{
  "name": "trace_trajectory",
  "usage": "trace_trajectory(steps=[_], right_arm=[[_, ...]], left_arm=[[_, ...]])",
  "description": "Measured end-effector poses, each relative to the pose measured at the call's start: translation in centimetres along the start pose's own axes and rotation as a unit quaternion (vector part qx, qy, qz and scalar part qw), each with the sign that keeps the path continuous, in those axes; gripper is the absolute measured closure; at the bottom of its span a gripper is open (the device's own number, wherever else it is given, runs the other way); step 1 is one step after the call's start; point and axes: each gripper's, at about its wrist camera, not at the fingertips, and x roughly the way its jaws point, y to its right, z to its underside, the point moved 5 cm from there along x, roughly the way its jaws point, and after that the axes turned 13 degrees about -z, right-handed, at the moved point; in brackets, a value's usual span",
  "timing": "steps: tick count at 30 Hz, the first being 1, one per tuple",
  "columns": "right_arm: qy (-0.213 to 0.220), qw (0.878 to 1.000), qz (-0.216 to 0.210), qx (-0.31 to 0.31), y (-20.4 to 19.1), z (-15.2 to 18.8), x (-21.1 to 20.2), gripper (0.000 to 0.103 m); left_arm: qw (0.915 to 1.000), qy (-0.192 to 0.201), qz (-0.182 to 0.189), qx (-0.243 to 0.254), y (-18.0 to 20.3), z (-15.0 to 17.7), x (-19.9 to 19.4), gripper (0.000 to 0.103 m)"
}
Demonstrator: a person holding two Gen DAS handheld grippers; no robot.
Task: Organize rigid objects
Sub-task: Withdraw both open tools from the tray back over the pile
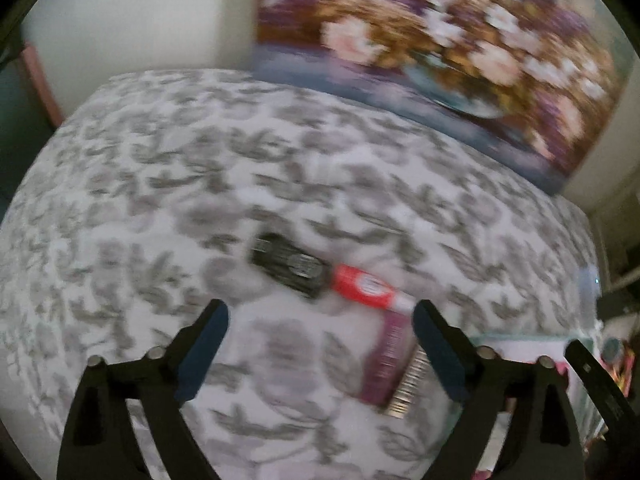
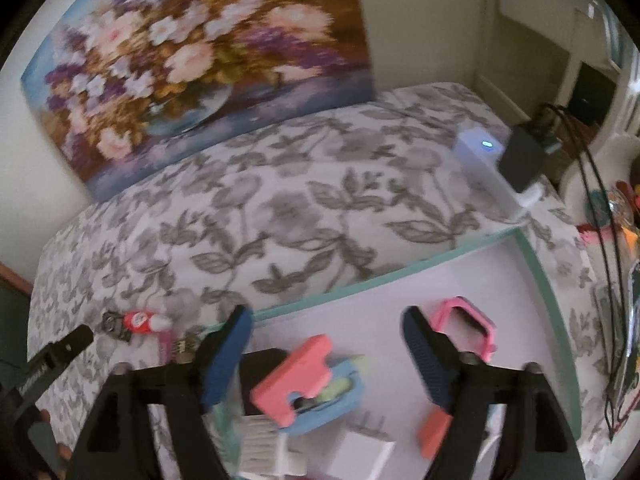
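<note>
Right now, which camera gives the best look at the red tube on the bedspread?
The left wrist view: the red tube lies large and near, just ahead of the open left gripper. The right wrist view shows the red tube only small and blurred at the left edge.

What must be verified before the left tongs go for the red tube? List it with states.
1. Left tongs open and empty: ok.
2. Red tube lying on the floral cloth, within view: ok.
3. Tube clear of neighbours: not ok; the black item sits at its end, the maroon item close by.
4. Image sharp enough to aim: not ok, motion blur.
5. Right tongs open, above the tray: ok.
6. Free spot in the tray: ok.
</note>
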Motion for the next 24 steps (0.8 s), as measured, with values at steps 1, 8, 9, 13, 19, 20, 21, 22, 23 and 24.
trace_trajectory(steps=[1,8,9,13,19,20,21,22,23,24], right_arm=[[0.0,1.0,-0.001,-0.004,-0.5,0.0,0.1,0.009],[-0.004,0.999,-0.02,-0.033,-4.1,0.6,0.9,0.001],[-0.004,0.999,-0.024,-0.038,-4.8,0.7,1.0,0.001],[-0.005,0.997,-0.045,-0.065,-7.8,1.2,1.4,0.001],[-0.014,0.992,-0.071,-0.1,-12.1,2.4,2.5,0.001],[-0.018,0.992,-0.076,-0.104,-12.6,2.7,2.8,0.001],[-0.021,0.991,-0.078,-0.107,-13.0,2.9,3.0,0.001],[-0.025,0.99,-0.08,-0.112,-13.5,3.2,3.3,0.001],[-0.027,0.99,-0.08,-0.116,-13.8,3.4,3.5,0.001],[-0.031,0.989,-0.081,-0.12,-14.3,3.6,3.8,0.001]], left_arm=[[0.9999,0.003,-0.008,-0.006,-0.9,-0.2,0.0,0.005],[0.9972,0.036,-0.049,-0.044,-6.1,-2.0,-0.5,0.004],[0.9964,0.04,-0.054,-0.051,-7.0,-2.3,-0.7,0.004],[0.9947,0.049,-0.059,-0.069,-9.3,-3.0,-1.2,0.004],[0.9924,0.052,-0.074,-0.083,-12.0,-3.6,-1.7,0.004],[0.9922,0.051,-0.076,-0.084,-12.4,-3.6,-1.6,0.004],[0.9921,0.05,-0.078,-0.085,-12.8,-3.6,-1.5,0.004],[0.9921,0.049,-0.078,-0.085,-13.0,-3.6,-1.4,0.004],[0.9922,0.046,-0.079,-0.085,-13.2,-3.6,-1.1,0.004],[0.9922,0.042,-0.08,-0.086,-13.4,-3.6,-0.9,0.004]])
